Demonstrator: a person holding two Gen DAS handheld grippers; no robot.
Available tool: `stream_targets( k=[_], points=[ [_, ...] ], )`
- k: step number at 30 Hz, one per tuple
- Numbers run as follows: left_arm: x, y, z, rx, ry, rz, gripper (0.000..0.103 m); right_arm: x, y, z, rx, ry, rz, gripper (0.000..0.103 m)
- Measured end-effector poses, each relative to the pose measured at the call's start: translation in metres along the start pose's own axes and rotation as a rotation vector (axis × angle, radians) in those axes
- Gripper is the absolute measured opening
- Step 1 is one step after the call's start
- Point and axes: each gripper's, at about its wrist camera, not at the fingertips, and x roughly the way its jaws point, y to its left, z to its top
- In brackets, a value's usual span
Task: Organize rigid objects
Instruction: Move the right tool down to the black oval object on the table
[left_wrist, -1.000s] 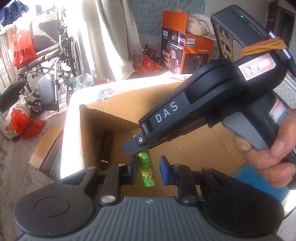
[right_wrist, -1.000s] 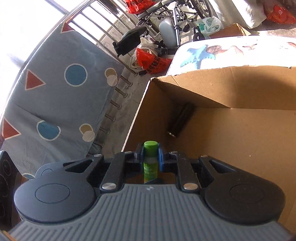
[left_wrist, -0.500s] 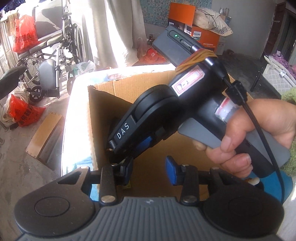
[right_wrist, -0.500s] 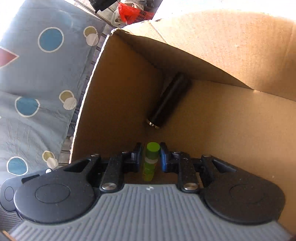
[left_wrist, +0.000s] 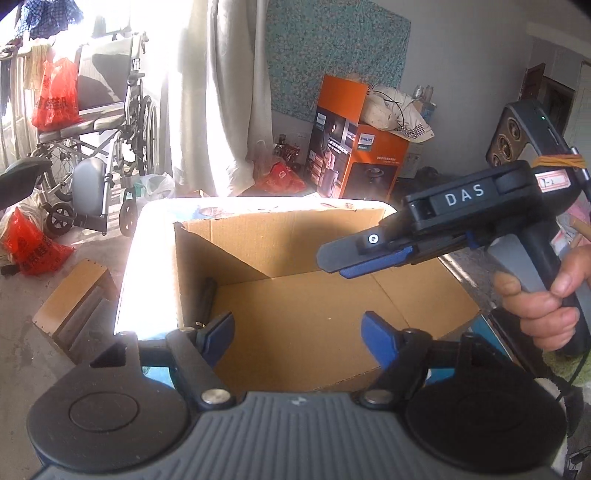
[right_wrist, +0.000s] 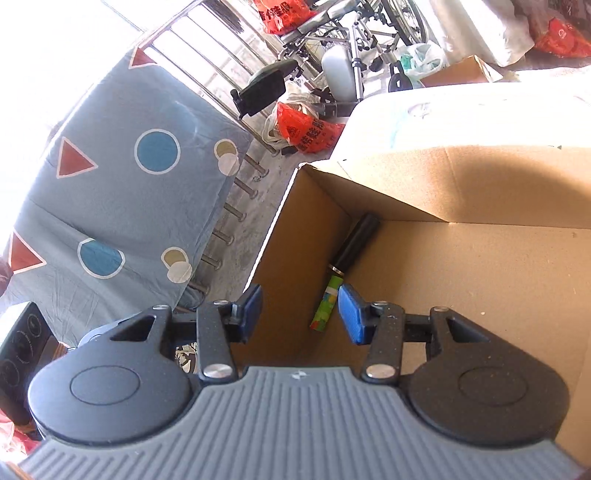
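An open cardboard box (left_wrist: 295, 236) (right_wrist: 461, 177) lies below both grippers. On its floor, along the left wall, a green tube (right_wrist: 327, 304) lies end to end with a black cylinder (right_wrist: 354, 247) (left_wrist: 207, 295). My right gripper (right_wrist: 301, 317) (left_wrist: 347, 258) hovers over the box. Its jaws are opening, and the green tube shows in the gap below them, untouched by the pads. A hand (left_wrist: 543, 295) holds it at the right of the left wrist view. My left gripper (left_wrist: 298, 338) is over the box's near edge, its jaws opening with nothing between them.
A wheelchair (left_wrist: 99, 147) and red bags (left_wrist: 29, 247) stand on the floor to the left. An orange carton (left_wrist: 354, 162) sits behind the box. A wooden crate (left_wrist: 74, 306) is beside the box. A blue patterned sheet (right_wrist: 122, 192) hangs over a rail.
My right gripper went down into the box, let go of the green tube, which now lies on the floor, and rose again. Both grippers' jaws have widened.
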Motion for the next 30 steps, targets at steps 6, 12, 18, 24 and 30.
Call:
stream_targets(
  k=[6,12,18,24,30],
  points=[
    [-0.025,-0.026,-0.025,0.022,-0.074,-0.087,0.098,-0.122,-0.002,-0.07,-0.046,-0.252,-0.028,0.047],
    [-0.016,-0.068,-0.067,0.064,-0.076,-0.248,0.1,-0.184,-0.067,-0.175,0.112,-0.401,-0.139,0.048],
    [0.026,-0.142,-0.105,0.267,0.022,-0.278,0.1,-0.147,-0.123,-0.243,0.326,-0.368,-0.208,0.048],
    [0.079,-0.186,-0.118,0.39,0.133,-0.229,0.097,-0.109,-0.136,-0.256,0.375,-0.336,-0.211,0.045],
    [0.113,-0.194,-0.114,0.397,0.241,-0.15,0.069,-0.098,-0.141,-0.256,0.359,-0.319,-0.226,0.043]
  ],
)
